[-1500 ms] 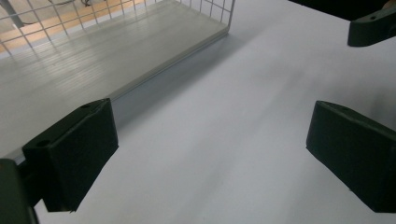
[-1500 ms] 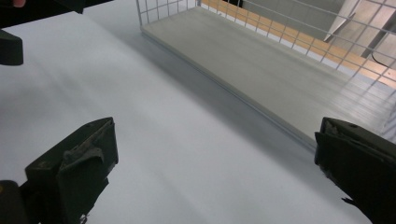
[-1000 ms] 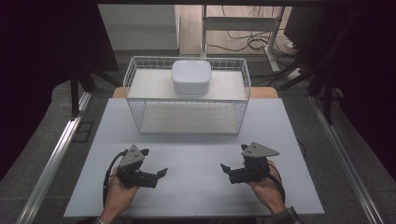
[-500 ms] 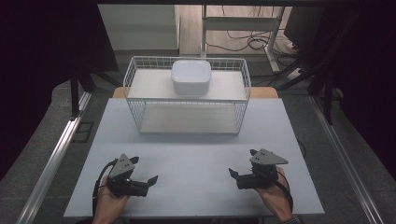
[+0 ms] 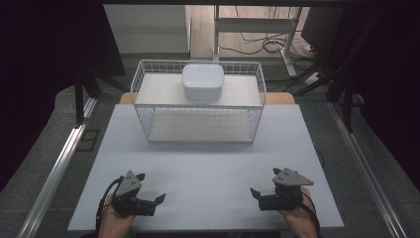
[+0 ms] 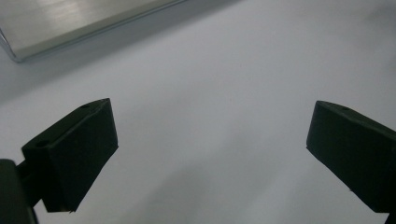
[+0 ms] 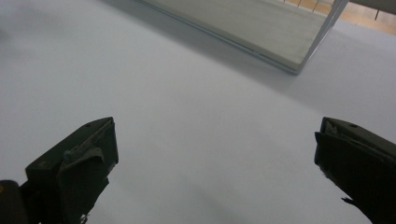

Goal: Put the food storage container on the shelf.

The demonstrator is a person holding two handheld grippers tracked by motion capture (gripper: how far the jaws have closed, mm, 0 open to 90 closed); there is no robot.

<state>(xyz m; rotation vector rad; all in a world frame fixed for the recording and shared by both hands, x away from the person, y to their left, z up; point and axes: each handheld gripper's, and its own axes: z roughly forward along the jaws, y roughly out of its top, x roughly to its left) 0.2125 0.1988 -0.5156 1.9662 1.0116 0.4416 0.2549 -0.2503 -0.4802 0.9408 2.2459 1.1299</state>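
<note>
- High view: a white wire basket (image 5: pixel 148 119) stands at the worktop's (image 5: pixel 208 168) far edge, centred. On its upper shelf sits a white rounded-square container (image 5: pixel 202 81), lid on, by the basket's far rim. The left gripper (image 5: pixel 152 197) and right gripper (image 5: pixel 258 192) rest near the worktop's near corners, well apart from the basket, jaws spread and empty.
- The container looks like smooth, rigid plastic, probably light and slippery; I would grip its opposite side walls under the lid rim.
- Left gripper view: jaws wide apart over bare worktop; the basket's base edge (image 6: pixel 84 23) crosses the top left.
- Right gripper view: jaws wide apart, nothing between them; the basket's lower shelf (image 7: pixel 261 28) lies ahead.
</note>
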